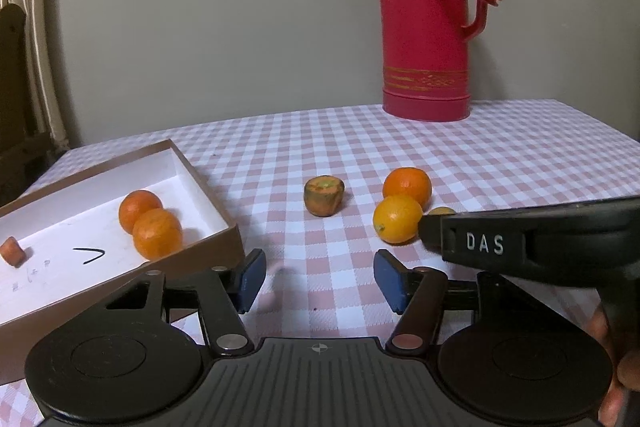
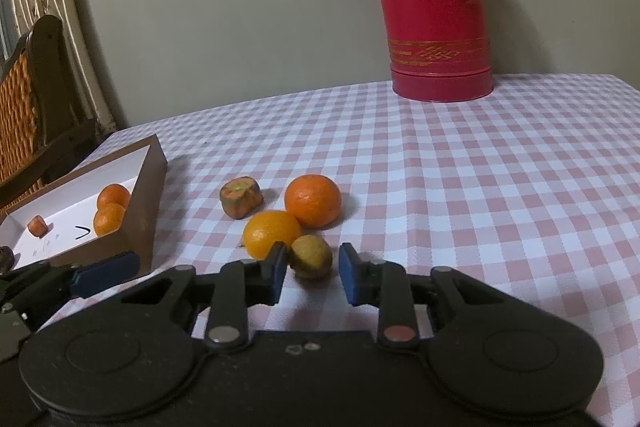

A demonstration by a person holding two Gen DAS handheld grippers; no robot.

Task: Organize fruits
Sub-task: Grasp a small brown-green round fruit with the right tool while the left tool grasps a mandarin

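Right claw (image 2: 312,273) sits low over the checked tabletop (image 2: 480,187), its blue pads narrow on either side of a small yellow-green fruit (image 2: 311,257). The pad on the left seems to touch it, while a sliver of cloth shows before the other.

Just behind lie a yellow orange (image 2: 272,233), a deeper orange one (image 2: 313,201) and a brownish-green stub (image 2: 241,197).

Left claw (image 1: 320,281) hangs half open with nothing between its pads, beside the brown box (image 1: 208,183). The box holds two oranges (image 1: 157,233) and a small orange chunk (image 1: 13,251).

A red flask (image 1: 426,27) stands at the back.
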